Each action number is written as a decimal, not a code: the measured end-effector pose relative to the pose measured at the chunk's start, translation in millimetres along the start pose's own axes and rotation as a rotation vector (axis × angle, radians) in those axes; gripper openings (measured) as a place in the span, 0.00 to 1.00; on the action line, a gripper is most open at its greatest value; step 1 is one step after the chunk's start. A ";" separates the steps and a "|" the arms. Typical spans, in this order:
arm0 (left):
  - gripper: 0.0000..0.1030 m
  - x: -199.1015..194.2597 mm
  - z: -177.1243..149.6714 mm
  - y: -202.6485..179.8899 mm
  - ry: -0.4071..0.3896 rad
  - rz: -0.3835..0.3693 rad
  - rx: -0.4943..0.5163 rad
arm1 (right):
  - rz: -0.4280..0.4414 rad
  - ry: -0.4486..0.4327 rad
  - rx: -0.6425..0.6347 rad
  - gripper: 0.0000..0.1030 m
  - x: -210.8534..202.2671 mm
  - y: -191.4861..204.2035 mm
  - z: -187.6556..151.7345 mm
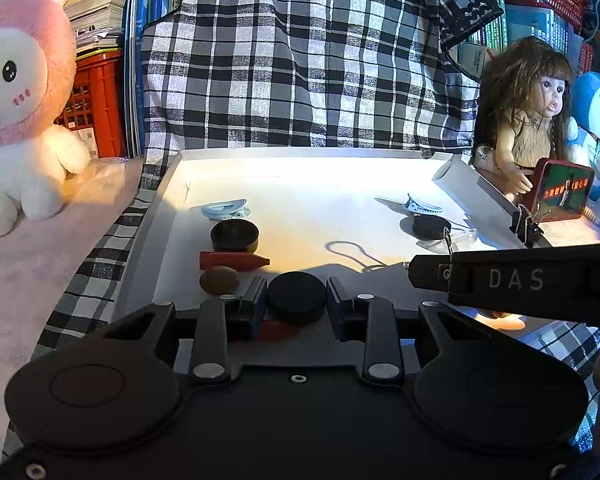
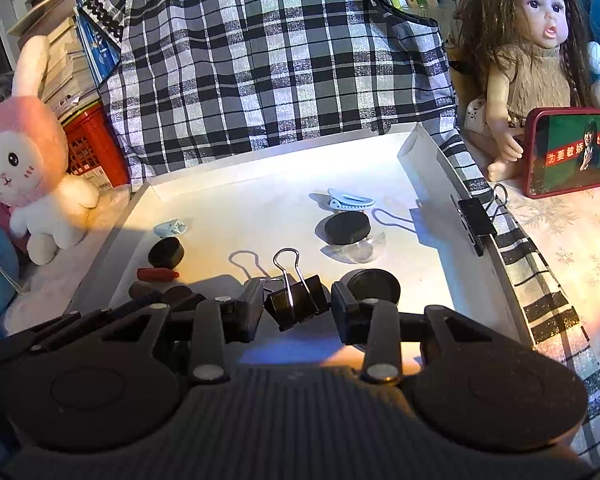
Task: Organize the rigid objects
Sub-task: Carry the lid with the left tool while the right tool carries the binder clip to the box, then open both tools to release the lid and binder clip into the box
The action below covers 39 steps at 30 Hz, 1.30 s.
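Observation:
In the left wrist view my left gripper (image 1: 297, 298) has a black puck (image 1: 297, 296) between its fingers, the pads close to its sides; contact is unclear. Beyond it on the left lie a brown stone (image 1: 219, 280), a red crayon (image 1: 232, 261), a second black puck (image 1: 234, 235) and a light blue hair clip (image 1: 226, 208). In the right wrist view my right gripper (image 2: 296, 304) holds a black binder clip (image 2: 296, 300) above the white tray (image 2: 428, 152). Another puck (image 2: 374, 285) lies just right of it.
At the tray's right lie a hair clip (image 2: 350, 200), a puck (image 2: 347, 227) and a clear piece (image 2: 364, 250). A binder clip (image 2: 476, 218) grips the right rim. A doll (image 2: 532, 56), a phone (image 2: 576, 152) and a plush rabbit (image 2: 28, 160) stand around the tray.

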State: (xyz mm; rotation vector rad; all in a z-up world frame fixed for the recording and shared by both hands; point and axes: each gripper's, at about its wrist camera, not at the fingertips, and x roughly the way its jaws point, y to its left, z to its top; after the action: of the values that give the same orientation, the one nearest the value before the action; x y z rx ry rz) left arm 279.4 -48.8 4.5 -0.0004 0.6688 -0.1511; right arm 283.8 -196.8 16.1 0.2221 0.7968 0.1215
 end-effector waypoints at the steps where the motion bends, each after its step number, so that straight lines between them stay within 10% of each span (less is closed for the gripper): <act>1: 0.30 0.3 -0.2 0.2 -0.001 0.001 0.000 | -0.003 0.000 -0.002 0.41 0.3 -0.1 -0.2; 39: 0.30 5.4 0.2 0.7 -0.020 0.015 0.011 | -0.032 -0.011 -0.022 0.44 5.1 0.6 0.0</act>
State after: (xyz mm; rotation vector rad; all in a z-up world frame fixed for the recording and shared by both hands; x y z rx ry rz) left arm 283.8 -48.9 1.3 0.0133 0.6482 -0.1405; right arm 287.2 -195.2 12.8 0.1891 0.7878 0.0990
